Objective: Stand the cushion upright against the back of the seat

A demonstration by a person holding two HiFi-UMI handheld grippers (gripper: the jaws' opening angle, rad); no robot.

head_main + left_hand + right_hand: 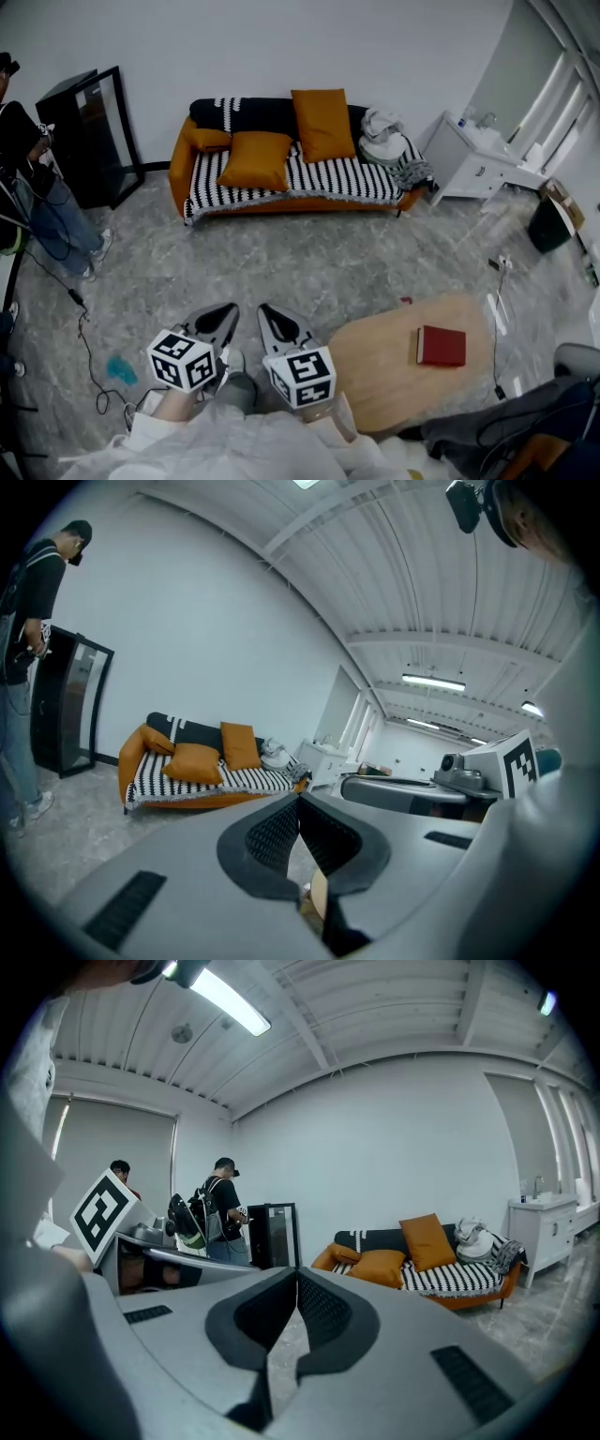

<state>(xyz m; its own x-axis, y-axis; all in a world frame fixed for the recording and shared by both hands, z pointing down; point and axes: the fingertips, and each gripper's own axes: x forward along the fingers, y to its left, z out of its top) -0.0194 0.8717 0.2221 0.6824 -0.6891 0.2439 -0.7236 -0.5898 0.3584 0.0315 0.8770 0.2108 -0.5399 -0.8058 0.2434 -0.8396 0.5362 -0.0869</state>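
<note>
The left hand-held gripper [225, 317] and right hand-held gripper [274, 319] are nearest. They sit side by side low in the head view and point across the floor [309, 262] toward the sofa [180, 159], well apart from it. Each gripper view shows its jaws pressed together with nothing between them. The cushion [255, 159], orange, lies at a slant on the sofa's striped seat, left of the middle, its face turned up rather than upright. Just right of it a second cushion [323, 124] stands against the back, and a small cushion [208, 139] sits by the left arm. Pale cloth [382, 141] is heaped at the right end. Right of the grippers, a red book [441, 345] lies on the oval desk [375, 380]. A person [37, 187] stands far left beside a black cabinet [94, 131].
</note>
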